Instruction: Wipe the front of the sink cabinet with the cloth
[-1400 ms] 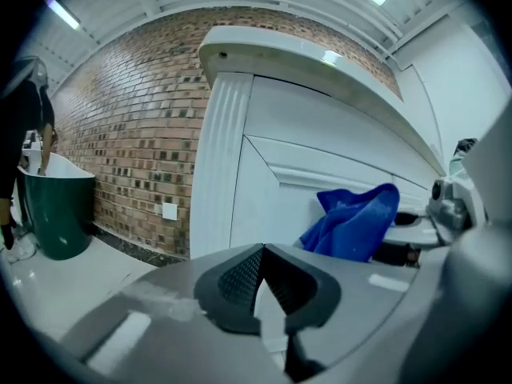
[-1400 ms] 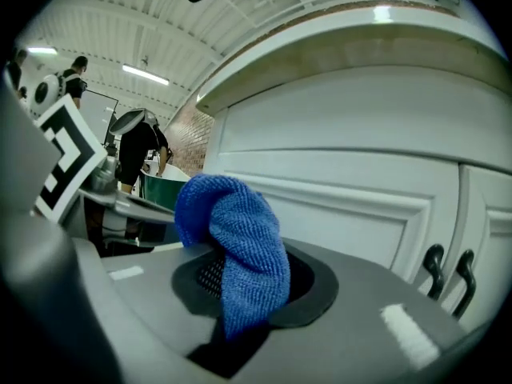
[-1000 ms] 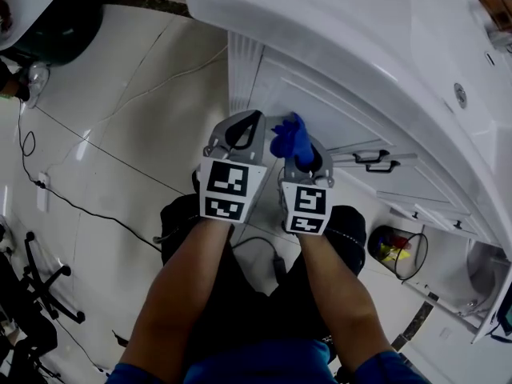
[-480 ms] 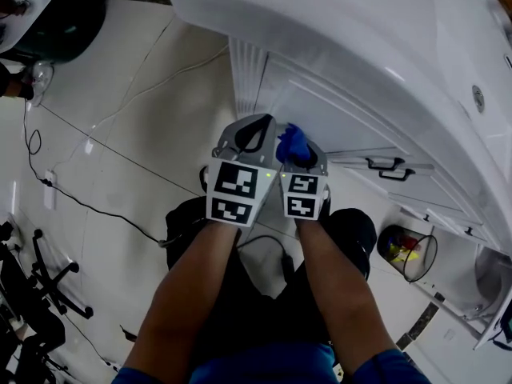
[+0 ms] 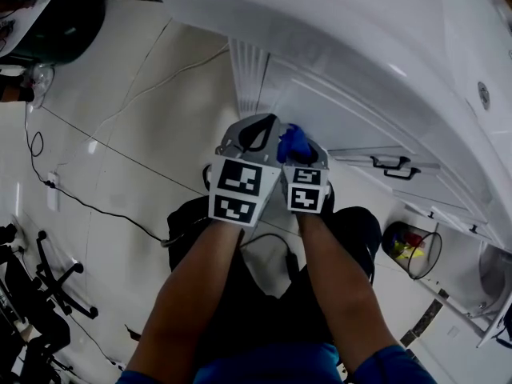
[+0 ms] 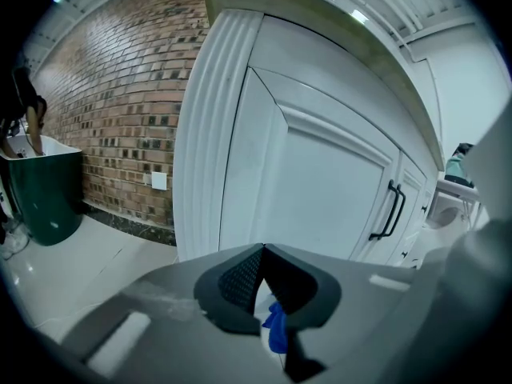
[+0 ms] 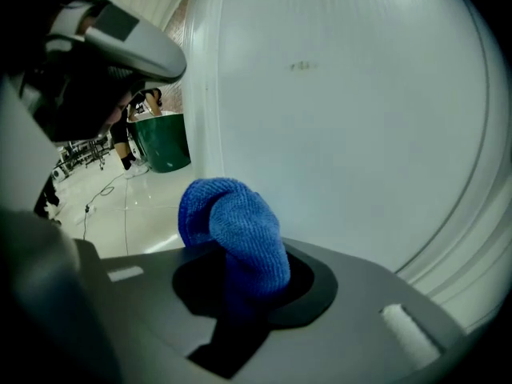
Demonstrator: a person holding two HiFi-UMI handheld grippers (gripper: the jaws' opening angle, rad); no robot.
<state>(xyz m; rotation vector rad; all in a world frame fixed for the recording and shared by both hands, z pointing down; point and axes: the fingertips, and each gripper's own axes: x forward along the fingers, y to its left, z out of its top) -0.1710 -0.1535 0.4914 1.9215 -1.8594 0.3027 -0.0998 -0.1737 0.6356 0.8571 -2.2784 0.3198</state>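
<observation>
A white cabinet [image 5: 336, 106] stands on a pale tiled floor [image 5: 120, 94]. The right gripper [image 7: 240, 282] has its jaws clamped on the cloth [image 7: 236, 230] close to the door, and the left gripper [image 6: 262, 254] has its jaws closed. Only the left gripper view shows the brick wall [image 6: 120, 110].

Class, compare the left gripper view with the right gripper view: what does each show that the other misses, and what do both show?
Left only: the brick wall and black door handles. Right only: the right gripper shut on the bunched blue cloth. Both: the white cabinet front, the green tub and a bit of that cloth.
</observation>
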